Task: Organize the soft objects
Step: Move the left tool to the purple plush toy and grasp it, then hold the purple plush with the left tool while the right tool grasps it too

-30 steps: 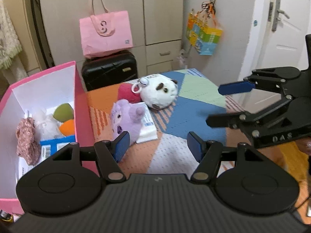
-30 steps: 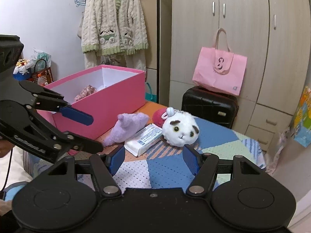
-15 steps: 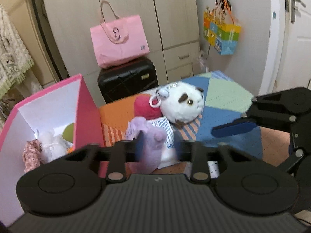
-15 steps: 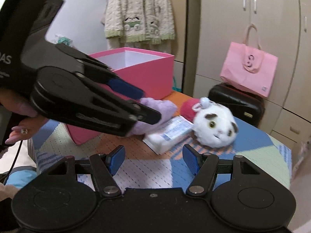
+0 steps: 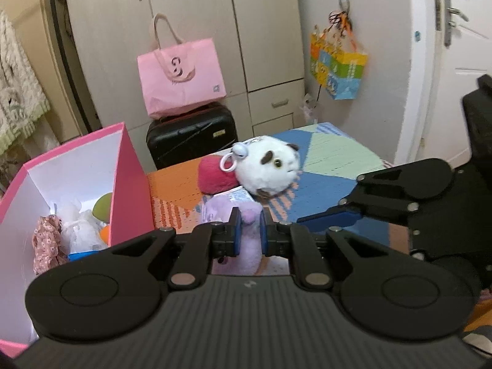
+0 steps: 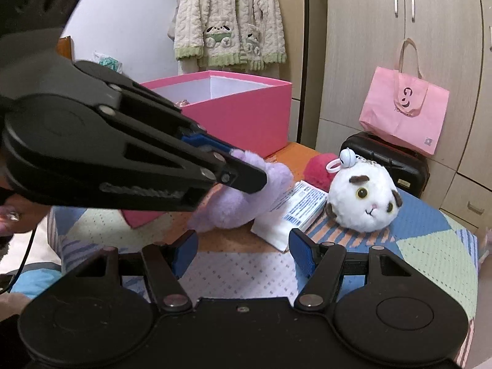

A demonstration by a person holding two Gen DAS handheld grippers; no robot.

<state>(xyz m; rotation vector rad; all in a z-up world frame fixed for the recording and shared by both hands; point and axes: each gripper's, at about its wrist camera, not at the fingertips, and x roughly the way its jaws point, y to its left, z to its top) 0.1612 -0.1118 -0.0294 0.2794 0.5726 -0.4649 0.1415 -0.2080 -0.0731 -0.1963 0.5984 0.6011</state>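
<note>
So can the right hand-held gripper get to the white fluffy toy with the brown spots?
Probably yes. The right hand-held gripper is open and empty, and the white plush sits ahead, slightly right, with only bare blanket between them. The left hand-held gripper stays off to the side.

left hand-held gripper (image 6: 246,172) clamps purple plush (image 6: 246,203) beside pink box (image 6: 233,110)

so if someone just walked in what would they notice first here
Probably the left gripper shut on the purple plush near the middle of the patchwork table. Next, the open pink box to its left, already holding soft things, and the white plush with a keyring to the right.
</note>
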